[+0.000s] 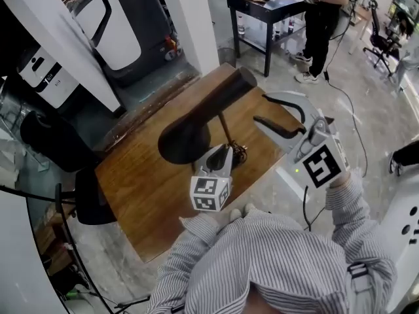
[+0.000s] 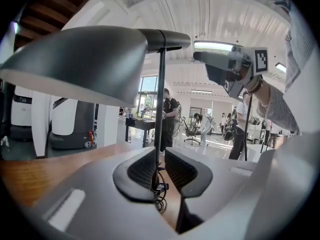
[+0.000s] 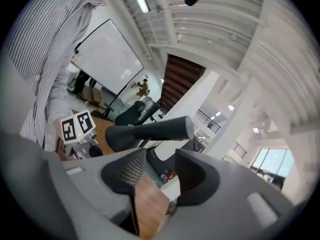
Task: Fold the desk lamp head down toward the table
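Left fingers (image 2: 140,171) clamped narrow on lamp stem (image 1: 226,131), low at centre of worktop (image 1: 144,188); right fingers (image 3: 132,170) wide, empty, just right of lamp head (image 1: 203,113).

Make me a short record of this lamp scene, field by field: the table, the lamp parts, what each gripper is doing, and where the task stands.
surface: wooden table
target: black lamp head, raised above the table
support: thin lamp stem under the head
left side: left gripper, jaws close around the stem low down; firm grip unclear
right side: right gripper, jaws apart, empty, near the narrow end of the head
status: head not yet folded down
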A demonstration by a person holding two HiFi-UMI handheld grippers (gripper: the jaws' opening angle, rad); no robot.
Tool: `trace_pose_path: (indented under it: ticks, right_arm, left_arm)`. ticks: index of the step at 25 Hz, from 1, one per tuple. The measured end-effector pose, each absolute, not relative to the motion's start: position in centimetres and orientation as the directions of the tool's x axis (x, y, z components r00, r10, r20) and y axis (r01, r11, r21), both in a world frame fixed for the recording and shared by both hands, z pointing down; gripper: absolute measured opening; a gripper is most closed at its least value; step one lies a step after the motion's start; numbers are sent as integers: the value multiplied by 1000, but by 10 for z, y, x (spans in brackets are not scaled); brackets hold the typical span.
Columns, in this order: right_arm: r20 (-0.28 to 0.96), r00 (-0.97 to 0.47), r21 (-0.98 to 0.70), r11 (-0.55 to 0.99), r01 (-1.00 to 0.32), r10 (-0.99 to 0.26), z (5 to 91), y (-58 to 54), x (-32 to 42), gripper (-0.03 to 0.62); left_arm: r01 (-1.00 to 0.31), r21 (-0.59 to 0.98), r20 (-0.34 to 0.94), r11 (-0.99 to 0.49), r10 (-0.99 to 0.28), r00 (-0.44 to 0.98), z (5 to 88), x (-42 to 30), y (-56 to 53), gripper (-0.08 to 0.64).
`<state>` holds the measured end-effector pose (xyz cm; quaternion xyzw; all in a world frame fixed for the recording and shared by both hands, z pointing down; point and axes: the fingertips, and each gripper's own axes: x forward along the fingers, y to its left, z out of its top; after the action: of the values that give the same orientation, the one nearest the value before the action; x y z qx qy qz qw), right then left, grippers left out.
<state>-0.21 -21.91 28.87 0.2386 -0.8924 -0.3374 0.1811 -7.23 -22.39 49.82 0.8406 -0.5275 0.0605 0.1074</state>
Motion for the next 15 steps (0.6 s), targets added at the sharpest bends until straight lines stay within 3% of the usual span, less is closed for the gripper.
trace_pose_path:
  ticks: [8, 15]
  right_arm:
    - [94, -829, 249, 819, -517, -552, 373, -200, -15, 101]
    - [110, -800, 78, 807, -585, -590, 427, -184, -16, 25]
  left_arm:
    - [-897, 141, 178, -420, -880, 440, 482, -76, -196, 58]
    - [-897, 180, 155, -404, -889, 431, 477, -82, -179, 33]
